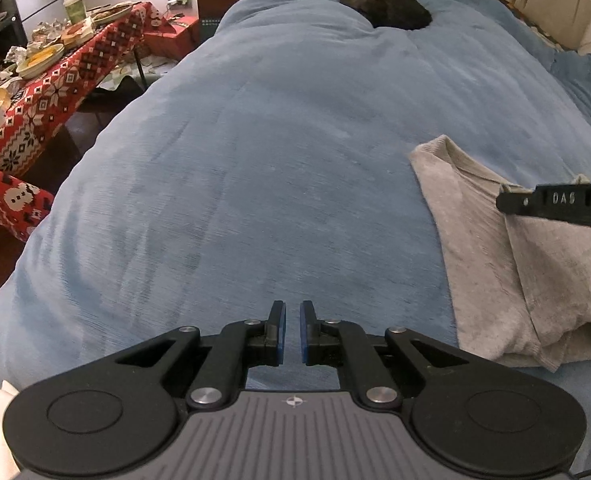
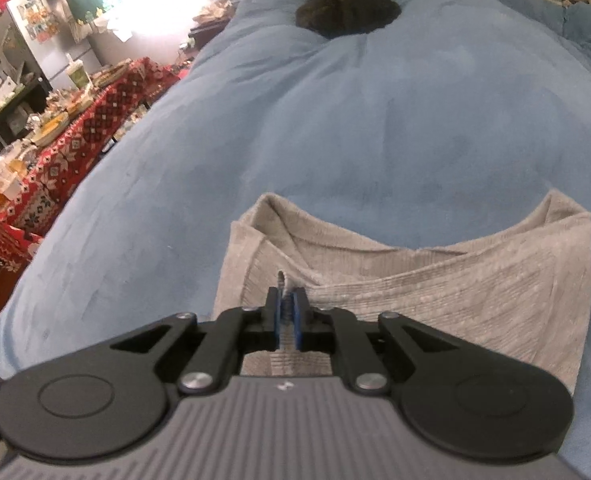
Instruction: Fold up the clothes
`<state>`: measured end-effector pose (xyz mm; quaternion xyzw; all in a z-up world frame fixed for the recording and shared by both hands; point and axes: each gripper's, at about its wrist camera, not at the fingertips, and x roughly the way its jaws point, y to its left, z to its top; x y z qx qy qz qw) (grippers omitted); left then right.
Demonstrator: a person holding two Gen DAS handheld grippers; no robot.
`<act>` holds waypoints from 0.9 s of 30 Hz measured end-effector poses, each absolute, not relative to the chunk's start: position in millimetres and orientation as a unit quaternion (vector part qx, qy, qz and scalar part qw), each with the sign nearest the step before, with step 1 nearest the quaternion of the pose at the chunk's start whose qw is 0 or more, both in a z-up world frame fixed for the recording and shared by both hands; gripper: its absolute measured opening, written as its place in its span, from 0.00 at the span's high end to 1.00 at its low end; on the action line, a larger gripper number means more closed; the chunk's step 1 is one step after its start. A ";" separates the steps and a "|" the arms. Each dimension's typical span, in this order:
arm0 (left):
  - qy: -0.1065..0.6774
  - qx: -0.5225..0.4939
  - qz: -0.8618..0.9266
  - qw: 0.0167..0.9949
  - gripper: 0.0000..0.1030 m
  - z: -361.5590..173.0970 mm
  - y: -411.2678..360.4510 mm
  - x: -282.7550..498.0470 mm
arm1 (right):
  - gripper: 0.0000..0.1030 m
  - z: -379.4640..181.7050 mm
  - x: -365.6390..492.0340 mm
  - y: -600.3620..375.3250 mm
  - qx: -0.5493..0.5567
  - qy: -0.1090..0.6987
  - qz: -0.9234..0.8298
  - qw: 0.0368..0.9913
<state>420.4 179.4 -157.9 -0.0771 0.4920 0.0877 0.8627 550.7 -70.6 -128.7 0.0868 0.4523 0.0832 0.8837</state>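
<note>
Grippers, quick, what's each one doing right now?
Left gripper: jaws nearly shut, holding nothing, above the blue blanket.
Right gripper: jaws closed on a fold of the grey shirt.

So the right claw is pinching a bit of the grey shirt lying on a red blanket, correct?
Nearly. The right claw does pinch a fold of the grey shirt, but the blanket under it is blue, not red, as the right wrist view shows.

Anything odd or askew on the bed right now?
A dark lump sits at the far end of the blue blanket, too blurred to identify. The grey shirt lies only partly folded, its edges uneven, a bit of it pinched in the right tool.
</note>
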 end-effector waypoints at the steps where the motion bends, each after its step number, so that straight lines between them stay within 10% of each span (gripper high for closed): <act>1: 0.492 -0.077 0.087 0.863 0.94 -157.5 179.7 421.2 | 0.77 -129.6 549.5 -72.3 0.082 0.454 0.079 0.884; 2: 0.491 -0.077 0.087 0.863 0.94 -157.0 180.1 422.1 | 0.63 -128.4 546.6 -74.2 0.083 0.455 0.083 0.883; 27: 0.495 -0.073 0.073 0.863 0.92 -156.4 172.1 420.8 | 0.78 -125.7 409.2 -37.3 -0.243 0.439 0.163 0.850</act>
